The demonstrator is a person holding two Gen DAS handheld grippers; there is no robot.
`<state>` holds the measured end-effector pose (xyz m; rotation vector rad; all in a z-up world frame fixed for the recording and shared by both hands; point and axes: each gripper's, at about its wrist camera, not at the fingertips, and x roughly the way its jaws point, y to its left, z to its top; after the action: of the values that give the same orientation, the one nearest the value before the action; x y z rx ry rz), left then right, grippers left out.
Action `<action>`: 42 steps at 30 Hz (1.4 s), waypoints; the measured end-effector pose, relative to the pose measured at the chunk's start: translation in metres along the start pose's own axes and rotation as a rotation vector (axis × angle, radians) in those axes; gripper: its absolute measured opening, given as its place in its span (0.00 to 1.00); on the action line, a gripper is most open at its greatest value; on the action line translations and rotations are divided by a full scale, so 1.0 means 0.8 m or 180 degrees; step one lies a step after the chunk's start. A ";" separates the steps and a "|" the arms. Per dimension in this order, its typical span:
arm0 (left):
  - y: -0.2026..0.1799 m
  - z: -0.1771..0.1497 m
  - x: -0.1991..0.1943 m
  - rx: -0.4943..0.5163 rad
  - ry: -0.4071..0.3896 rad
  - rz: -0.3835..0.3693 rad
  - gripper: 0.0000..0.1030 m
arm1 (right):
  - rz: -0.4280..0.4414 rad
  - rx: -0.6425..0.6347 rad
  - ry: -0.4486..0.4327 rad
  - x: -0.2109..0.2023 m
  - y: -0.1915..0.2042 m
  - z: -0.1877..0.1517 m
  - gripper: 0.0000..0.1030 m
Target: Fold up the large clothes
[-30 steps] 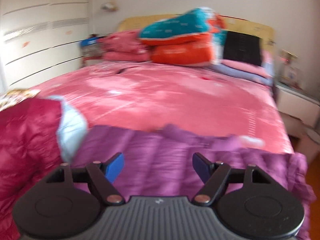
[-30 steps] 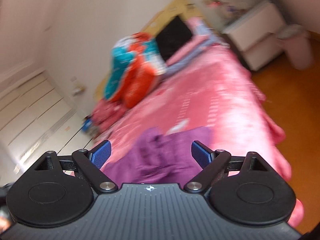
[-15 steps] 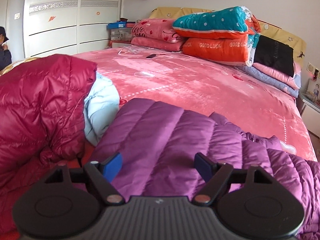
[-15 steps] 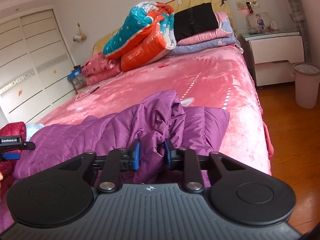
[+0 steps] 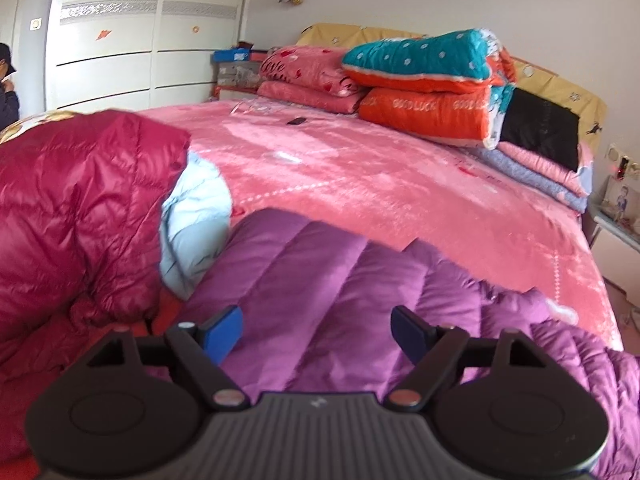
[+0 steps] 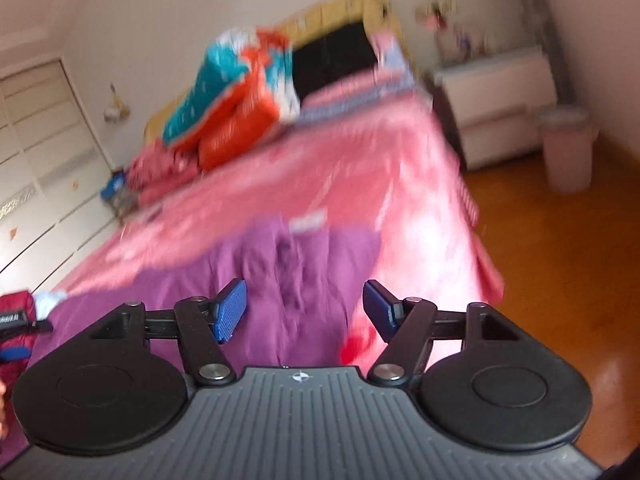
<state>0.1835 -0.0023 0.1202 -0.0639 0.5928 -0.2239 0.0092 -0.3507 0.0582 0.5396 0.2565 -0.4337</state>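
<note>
Just reopened: right gripper (image 6: 304,312), spread, empty, above bunched purple quilted down jacket (image 6: 288,280) at lower centre. Left gripper (image 5: 316,334) likewise spread. Folding barely begun.

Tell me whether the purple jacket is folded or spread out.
Mostly spread: the purple jacket lies flat across the bed's near edge, bunched into a ridge at its right end. Not neatly folded.

I'm in someone's bedroom here. Straight ahead of my fingers is a big bed (image 5: 400,184) in pink fleece, folded quilts (image 5: 424,84) stacked at the yellow headboard (image 5: 560,88). White wardrobe (image 5: 120,40) off to the left, nightstand (image 6: 500,108) and bin (image 6: 568,148) on a wood floor (image 6: 560,260) to the right.
</note>
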 end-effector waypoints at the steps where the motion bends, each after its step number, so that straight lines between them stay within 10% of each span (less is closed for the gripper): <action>1: -0.001 0.003 0.001 -0.0008 -0.0021 -0.0043 0.79 | 0.0047 -0.0076 -0.0128 -0.003 0.011 0.005 0.80; 7: -0.021 0.012 0.022 0.0086 -0.0166 -0.0166 0.79 | 0.0689 -0.0512 -0.0119 0.017 0.072 0.004 0.81; 22: -0.028 -0.006 0.102 0.0641 -0.0314 0.0396 0.95 | 0.0247 -0.0885 0.0508 0.138 0.091 -0.021 0.97; 42: -0.021 -0.023 0.130 0.0695 -0.0351 0.0356 1.00 | 0.0017 -0.1290 0.0694 0.178 0.108 -0.054 1.00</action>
<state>0.2532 -0.0424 0.0501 0.1666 0.4578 -0.1741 0.1689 -0.3072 0.0115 0.1886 0.5389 -0.3058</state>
